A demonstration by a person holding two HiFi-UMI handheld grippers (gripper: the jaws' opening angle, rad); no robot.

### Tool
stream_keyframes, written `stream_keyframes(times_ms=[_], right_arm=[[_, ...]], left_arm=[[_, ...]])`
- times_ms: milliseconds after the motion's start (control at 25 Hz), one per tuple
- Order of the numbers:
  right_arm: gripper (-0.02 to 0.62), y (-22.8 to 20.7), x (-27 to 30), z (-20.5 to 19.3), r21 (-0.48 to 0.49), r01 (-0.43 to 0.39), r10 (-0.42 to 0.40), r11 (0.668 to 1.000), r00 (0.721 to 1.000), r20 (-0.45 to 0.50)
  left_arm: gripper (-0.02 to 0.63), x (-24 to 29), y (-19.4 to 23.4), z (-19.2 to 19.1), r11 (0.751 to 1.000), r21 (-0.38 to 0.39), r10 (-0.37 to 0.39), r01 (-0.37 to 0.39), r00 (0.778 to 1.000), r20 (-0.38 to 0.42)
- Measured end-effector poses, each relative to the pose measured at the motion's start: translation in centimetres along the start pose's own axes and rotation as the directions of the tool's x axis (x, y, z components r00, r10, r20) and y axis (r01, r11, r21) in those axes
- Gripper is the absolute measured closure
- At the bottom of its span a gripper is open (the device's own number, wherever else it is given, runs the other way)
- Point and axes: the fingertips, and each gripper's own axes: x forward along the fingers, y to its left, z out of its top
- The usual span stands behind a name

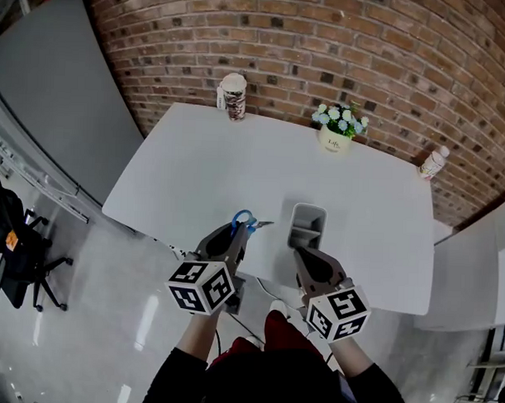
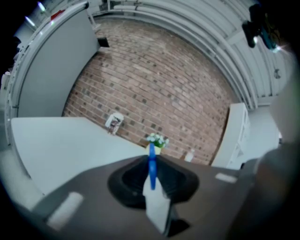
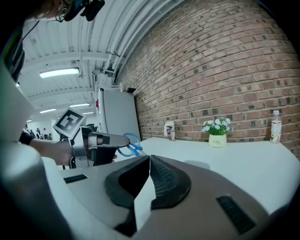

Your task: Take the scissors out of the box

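Clasping blue-looped scissors (image 1: 244,219) — left gripper (image 1: 232,230)

- Two grippers: the left gripper (image 1: 238,227) and the right gripper (image 1: 304,251).
- One pair of scissors (image 1: 244,219).
- One box (image 1: 307,226), near the desk's (image 1: 196,170) front edge.
- One cup (image 1: 233,96), at the far edge.
- One flowerpot (image 1: 338,130), at the far edge.
- One bottle (image 1: 433,162), at the far right corner.
- One office chair (image 1: 15,246).
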Motion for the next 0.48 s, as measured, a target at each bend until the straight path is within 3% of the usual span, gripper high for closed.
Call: stream_keyframes(times_ms=[480], right_arm=[[0.586,5.4,1.2,0.1,-0.032,-0.107,0.107,0.994,0.994,0.000]], left_arm=[[0.560,-6.8,3.8,1.3,0.993,-0.016,0.120,-0.119,0.991,0.067]])
